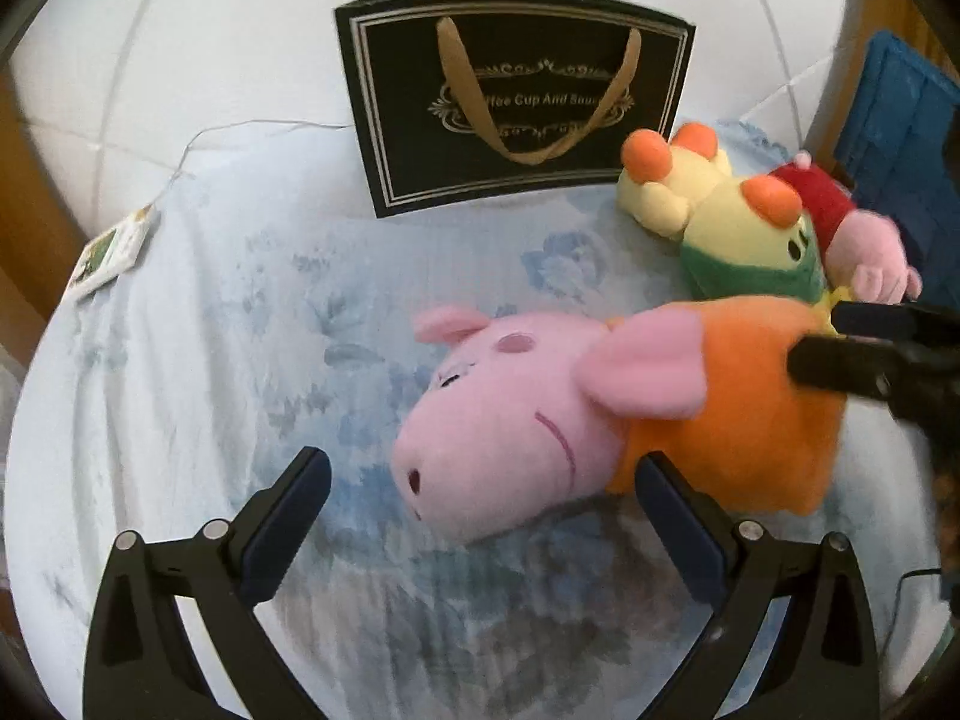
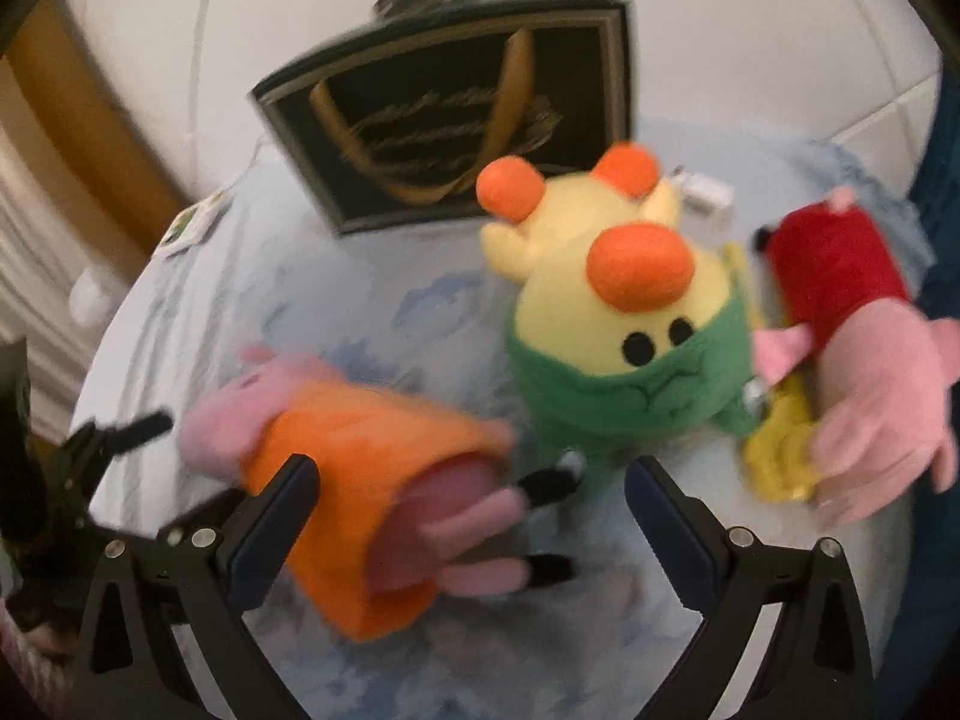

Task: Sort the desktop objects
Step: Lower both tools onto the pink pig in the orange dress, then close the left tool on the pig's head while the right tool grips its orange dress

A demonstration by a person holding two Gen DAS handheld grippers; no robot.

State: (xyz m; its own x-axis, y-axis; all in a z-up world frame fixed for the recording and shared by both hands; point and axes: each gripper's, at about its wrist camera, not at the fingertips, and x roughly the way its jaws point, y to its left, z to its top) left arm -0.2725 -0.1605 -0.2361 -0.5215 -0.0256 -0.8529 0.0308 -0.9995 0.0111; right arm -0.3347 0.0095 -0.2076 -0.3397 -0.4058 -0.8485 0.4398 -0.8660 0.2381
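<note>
L view only – bag lettering (image 1: 521,101) (R blurred)

Setting: home, likely bedroom or living room. Evidence: counter draped with pale blue floral cloth (image 1: 198,324); white quilted padded panel (image 1: 198,60) behind, like headboard or sofa back; wood trim at left edge. Plush toys on cloth: pig in orange dress (image 1: 600,408), yellow-green plush (image 1: 750,222). Black gift bag (image 1: 522,102) with gold handles stands against panel.
</note>
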